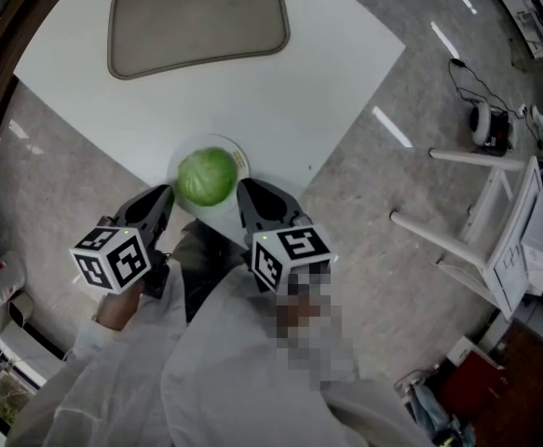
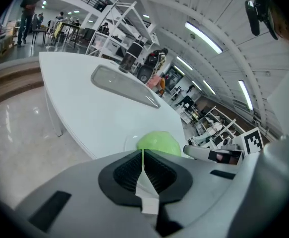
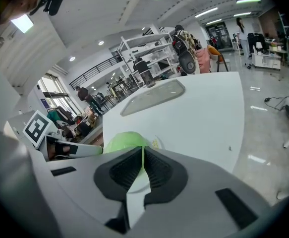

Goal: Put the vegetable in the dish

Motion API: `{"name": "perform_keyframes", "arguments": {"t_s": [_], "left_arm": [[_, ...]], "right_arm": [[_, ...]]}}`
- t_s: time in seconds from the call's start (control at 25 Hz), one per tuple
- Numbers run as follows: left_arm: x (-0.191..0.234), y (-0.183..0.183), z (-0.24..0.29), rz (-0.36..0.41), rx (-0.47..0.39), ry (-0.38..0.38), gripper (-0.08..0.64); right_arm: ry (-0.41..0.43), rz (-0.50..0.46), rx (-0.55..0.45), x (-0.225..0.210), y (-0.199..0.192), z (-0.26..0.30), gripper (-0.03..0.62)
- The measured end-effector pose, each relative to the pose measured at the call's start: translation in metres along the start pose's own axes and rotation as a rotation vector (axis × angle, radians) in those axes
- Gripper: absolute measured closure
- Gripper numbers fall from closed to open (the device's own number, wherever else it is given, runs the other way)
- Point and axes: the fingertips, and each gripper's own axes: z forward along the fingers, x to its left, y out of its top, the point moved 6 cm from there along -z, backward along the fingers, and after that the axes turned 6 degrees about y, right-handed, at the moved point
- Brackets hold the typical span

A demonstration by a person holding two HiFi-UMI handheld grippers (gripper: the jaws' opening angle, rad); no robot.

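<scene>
Holds left tongs (image 1: 166, 196) and right tongs (image 1: 246, 190) closed, empty, flanking the cabbage (image 1: 206, 177), apparently resting in the dish (image 1: 239, 160), just ahead, equally near.

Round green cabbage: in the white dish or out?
In: round green cabbage sits on the white dish, rim showing around it.

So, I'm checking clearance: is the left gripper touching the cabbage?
Cannot tell. Head view: the shut left gripper ends beside the cabbage; neither gap nor contact shows plainly.
</scene>
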Motion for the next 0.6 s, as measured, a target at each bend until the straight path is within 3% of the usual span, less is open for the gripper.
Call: {"name": "perform_keyframes", "arguments": {"t_s": [0.6], "left_arm": [[0.007, -0.009, 0.012, 0.012, 0.055, -0.003, 0.549]], "right_arm": [[-0.034, 0.048, 0.023, -0.010, -0.014, 0.006, 0.577]]}}
